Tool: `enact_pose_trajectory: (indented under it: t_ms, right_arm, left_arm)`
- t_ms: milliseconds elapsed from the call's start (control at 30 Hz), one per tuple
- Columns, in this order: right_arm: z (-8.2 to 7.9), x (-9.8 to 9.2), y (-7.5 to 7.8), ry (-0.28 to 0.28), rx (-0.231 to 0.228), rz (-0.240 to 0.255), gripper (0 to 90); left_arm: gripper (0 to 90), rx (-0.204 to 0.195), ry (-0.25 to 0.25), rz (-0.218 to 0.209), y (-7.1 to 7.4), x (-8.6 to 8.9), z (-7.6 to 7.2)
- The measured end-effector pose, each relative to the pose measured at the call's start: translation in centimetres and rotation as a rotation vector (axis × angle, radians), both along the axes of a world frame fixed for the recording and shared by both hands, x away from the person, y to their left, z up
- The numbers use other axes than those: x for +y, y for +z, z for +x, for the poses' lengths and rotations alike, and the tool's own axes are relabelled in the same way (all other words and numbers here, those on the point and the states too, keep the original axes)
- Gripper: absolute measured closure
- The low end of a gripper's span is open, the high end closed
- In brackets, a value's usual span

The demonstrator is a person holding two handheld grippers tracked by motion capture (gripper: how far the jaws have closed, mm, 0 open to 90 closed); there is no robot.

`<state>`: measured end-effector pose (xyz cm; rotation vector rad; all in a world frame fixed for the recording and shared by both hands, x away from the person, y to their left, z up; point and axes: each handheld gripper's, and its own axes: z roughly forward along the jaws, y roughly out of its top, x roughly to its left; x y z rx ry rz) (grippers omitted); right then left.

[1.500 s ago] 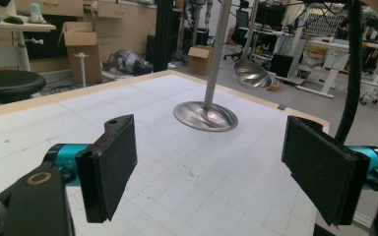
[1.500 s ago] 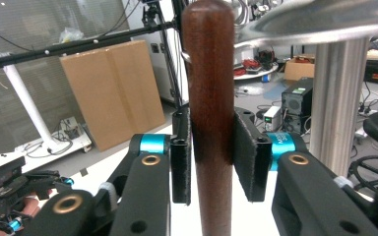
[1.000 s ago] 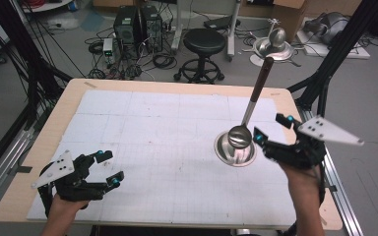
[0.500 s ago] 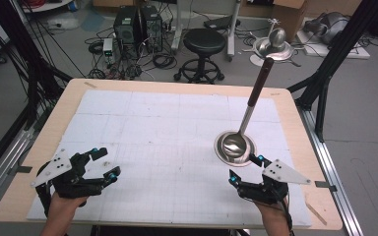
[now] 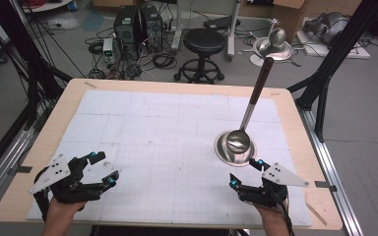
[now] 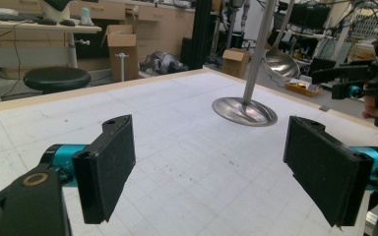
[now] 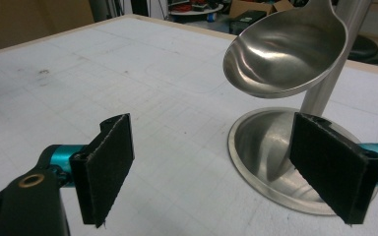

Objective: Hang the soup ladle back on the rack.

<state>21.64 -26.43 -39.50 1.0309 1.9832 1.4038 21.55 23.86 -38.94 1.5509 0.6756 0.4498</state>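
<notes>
The left gripper (image 5: 100, 169) sits at the near left of the table (image 5: 44, 147), released, its 2 jaws spread wide with nothing between them. Ahead of it and off to its right, well apart, stands the steel ladle stand (image 6: 244, 110). Nothing calls on this hand yet, as far as I can judge.

The right gripper (image 5: 246, 173) rests at the near right, also released, both jaws apart and empty. Just ahead of it, near but not touching, lies the round dish base of the stand (image 5: 234, 149). In the right gripper view that base (image 7: 256, 147) lies partly between the 2 pads, with the ladle (image 7: 285, 51) above it, bowl facing this gripper and tilted. The ladle's dark handle (image 5: 261, 83) leans up and away from the gripper.

My reading is that the ladle is in its holder and neither hand grips it; any grasp or lift is left to do.

The dish base looks empty apart from the ladle over it; whether the bowl touches the dish I cannot tell. The ladle's bowl holds nothing.
</notes>
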Motion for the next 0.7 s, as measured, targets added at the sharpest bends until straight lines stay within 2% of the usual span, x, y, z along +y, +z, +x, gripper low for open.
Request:
enact_pose_trajectory:
  t_ms: [200,700]
  right_arm:
    - [-0.22,0.44,0.08,0.011,0.000,-0.004,16.2]
    - [-0.20,-0.52,-0.18,-0.014,0.022,0.007,16.3]
  left_arm:
    - [20.2,0.004,-0.013,0.010,-0.05,-0.47,-0.04]
    - [20.3,0.024,-0.008,0.008,-0.42,-0.60,0.65]
